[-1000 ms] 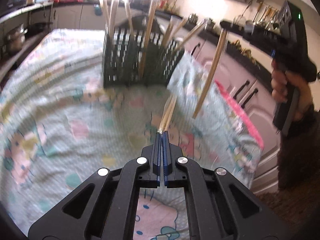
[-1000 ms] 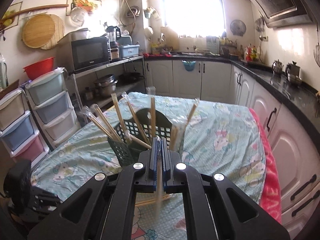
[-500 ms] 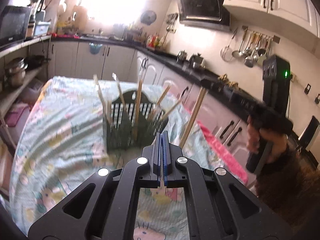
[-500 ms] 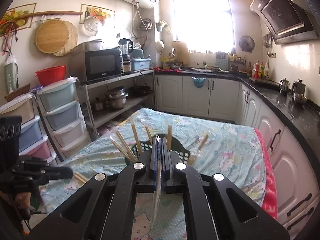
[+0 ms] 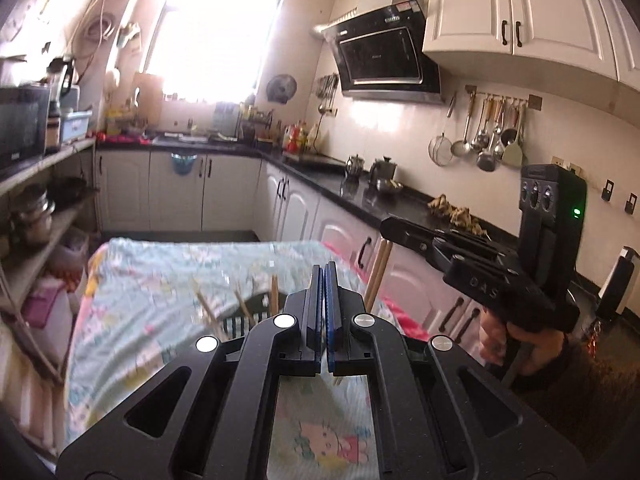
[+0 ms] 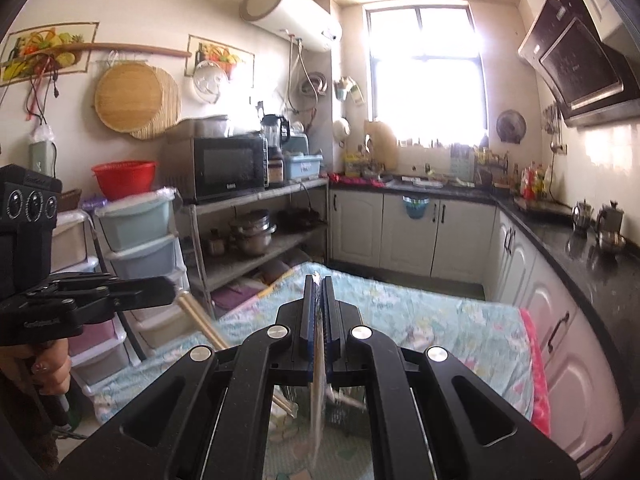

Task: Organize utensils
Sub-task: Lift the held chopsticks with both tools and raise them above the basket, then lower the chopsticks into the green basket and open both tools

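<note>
Between the right gripper's pressed jaws hangs one wrapped chopstick pair. Above the table, the left gripper pinches another pair, visible only from the right camera. Below stands one black basket holding three visible sticks. No writing is legible.

Daylight enters through the window at the far wall, overexposed to near white in both views, its glare washing out the frame and adjacent wall; the worktop carries soft reflections; fisheye distortion bends the cabinets and walls toward a dark vignette at the corners; the patterned table appears smeared, probably by motion blur; chopsticks below the right hand-held gripper are streaked and unsharp; near black gripper bodies stay crisp yet underexposed.
</note>
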Demonstrator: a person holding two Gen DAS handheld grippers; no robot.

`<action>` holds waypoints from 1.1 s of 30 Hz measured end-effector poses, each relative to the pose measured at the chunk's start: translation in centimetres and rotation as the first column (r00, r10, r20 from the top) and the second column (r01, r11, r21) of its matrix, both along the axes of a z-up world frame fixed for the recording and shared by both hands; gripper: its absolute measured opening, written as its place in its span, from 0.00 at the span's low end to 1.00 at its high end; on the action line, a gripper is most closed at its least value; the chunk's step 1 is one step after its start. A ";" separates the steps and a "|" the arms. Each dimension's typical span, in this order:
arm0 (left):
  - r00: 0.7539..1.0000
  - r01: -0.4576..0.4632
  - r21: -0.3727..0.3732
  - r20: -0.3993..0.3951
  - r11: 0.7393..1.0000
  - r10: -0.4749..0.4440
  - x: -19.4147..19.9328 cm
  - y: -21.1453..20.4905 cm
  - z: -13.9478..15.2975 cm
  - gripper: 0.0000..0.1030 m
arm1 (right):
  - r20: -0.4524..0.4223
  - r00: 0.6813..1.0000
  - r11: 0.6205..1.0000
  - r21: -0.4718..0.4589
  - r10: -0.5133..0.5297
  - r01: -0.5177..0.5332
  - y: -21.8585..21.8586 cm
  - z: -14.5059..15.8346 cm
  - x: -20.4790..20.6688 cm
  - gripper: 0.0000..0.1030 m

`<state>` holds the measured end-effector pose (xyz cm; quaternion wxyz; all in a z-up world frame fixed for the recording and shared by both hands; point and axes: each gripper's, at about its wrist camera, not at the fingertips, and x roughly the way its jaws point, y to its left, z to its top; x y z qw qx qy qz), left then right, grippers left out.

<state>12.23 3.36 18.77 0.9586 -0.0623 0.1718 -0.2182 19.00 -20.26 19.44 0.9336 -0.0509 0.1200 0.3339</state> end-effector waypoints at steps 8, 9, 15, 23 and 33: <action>0.998 -0.019 -0.008 0.063 1.000 0.020 2.5 -0.1 4.2 0.00 | 0.095 0.995 0.999 0.035 -0.019 0.016 0.1 4.4 1.0 0.03; 0.998 -0.020 -0.008 0.066 1.000 0.021 2.8 -0.2 4.5 0.00 | 0.106 0.994 0.999 0.043 -0.023 0.019 0.0 5.0 1.2 0.03; 0.997 -0.031 -0.004 0.077 1.000 0.031 5.1 -0.8 6.1 0.00 | 0.156 0.987 0.997 0.069 -0.046 0.036 -0.3 7.6 2.6 0.03; 0.999 -0.026 -0.004 0.032 1.000 0.026 8.3 -1.9 5.3 0.00 | 0.162 0.985 0.994 0.094 -0.061 0.046 -0.7 7.6 4.9 0.03; 0.996 -0.017 -0.006 -0.087 1.000 0.016 11.5 -2.5 1.0 0.00 | 0.109 0.991 0.996 0.039 -0.078 0.075 0.7 3.0 8.2 0.03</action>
